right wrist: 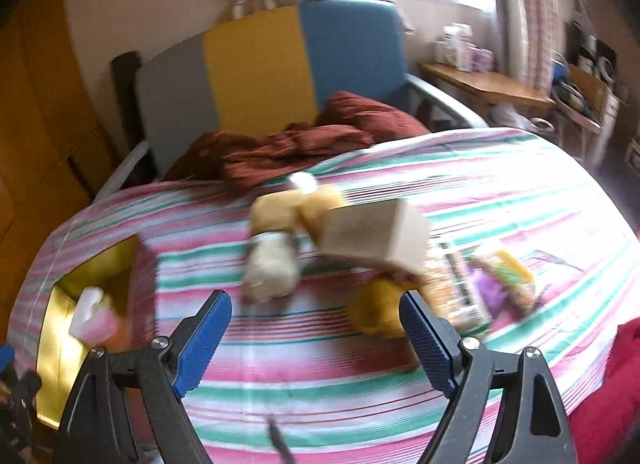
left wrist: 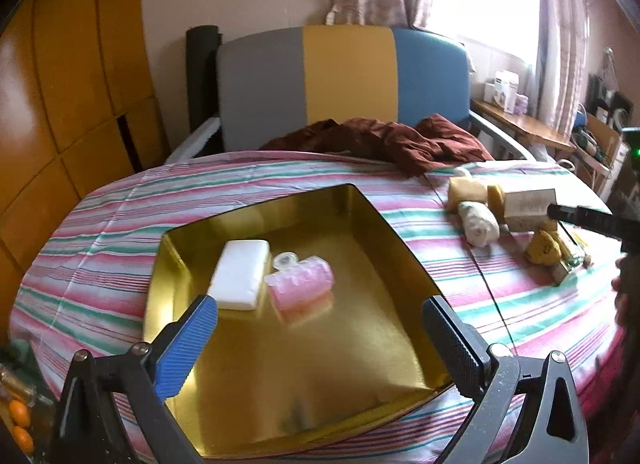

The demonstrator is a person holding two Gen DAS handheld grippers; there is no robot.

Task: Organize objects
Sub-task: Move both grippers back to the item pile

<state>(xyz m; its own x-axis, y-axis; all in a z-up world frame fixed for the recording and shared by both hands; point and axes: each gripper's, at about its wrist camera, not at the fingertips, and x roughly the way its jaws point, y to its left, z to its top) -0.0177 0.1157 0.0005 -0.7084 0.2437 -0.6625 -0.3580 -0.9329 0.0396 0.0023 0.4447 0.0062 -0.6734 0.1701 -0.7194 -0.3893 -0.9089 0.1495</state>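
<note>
Gold tray (left wrist: 384,256) lies on the striped bedsheet (left wrist: 120,224) directly under and ahead of our left hand-held gripper (left wrist: 320,328), whose jaws stand wide with nothing between them. Just beyond its blue finger (left wrist: 188,340) rests a white bar (left wrist: 240,274) inside the tray, and touching that bar, towards the middle of the jaws, sits a pink ribbed roll (left wrist: 300,288) with a small clear round piece (left wrist: 285,260) behind it.

Far off to the right of that hand-held gripper we see the loose pile on the sheet: a yellow sponge-like block (left wrist: 466,192), a pale wrapped roll (left wrist: 480,224), a cardboard box (left wrist: 530,204) and a yellow lump (left wrist: 542,250) nearer us. A dark finger of our other tool shows in front of the box there; we cannot tell whether it touches.

Our right hand-held gripper (right wrist: 316,340) is likewise spread wide and empty over bare sheet. The view is blurred. Ahead of its left finger lies the pale wrapped roll (right wrist: 272,264); just beyond its right finger (right wrist: 424,340) sits the yellow lump (right wrist: 374,312), with the cardboard box (right wrist: 372,240) tilted behind it and printed packets (right wrist: 480,284) further right. The tray (right wrist: 60,344) shows far left of this hand-held gripper. A maroon cloth (right wrist: 300,144) is bunched against the headboard (right wrist: 256,64), well beyond everything.
</note>
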